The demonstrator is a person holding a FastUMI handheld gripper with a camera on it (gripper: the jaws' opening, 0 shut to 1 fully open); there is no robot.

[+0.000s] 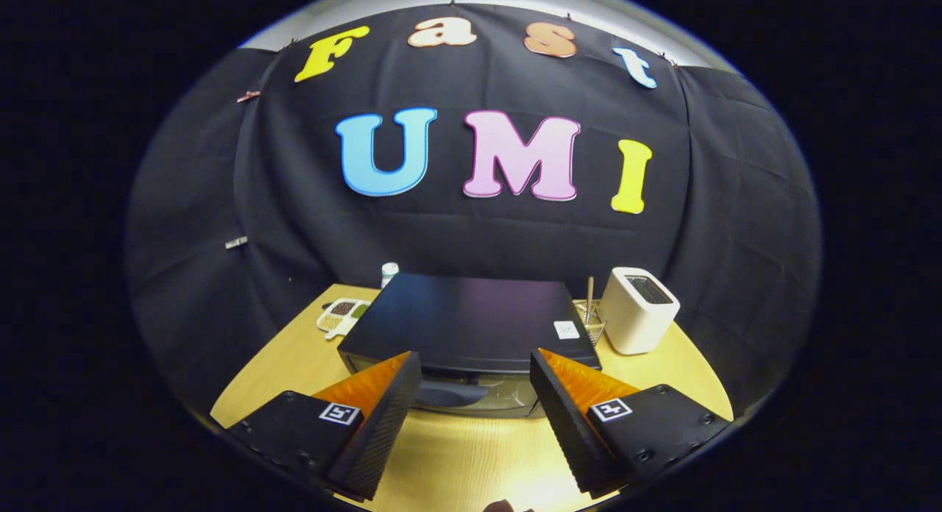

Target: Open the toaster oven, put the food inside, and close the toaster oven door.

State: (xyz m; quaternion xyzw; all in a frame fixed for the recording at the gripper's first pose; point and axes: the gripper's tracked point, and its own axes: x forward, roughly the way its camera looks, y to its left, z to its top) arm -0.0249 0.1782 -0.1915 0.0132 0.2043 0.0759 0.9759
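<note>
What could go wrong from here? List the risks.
1. The claw is open, looking down on the toaster oven; its door handle sits low between the fingers, so a grab may slip.
2. The white toaster and utensil holder stand close beside the oven and could be bumped.

Claw (475, 383) held level, pointing forward; both fingers (383, 416) spread wide apart, nothing gripped between them, tips free of contact.
</note>
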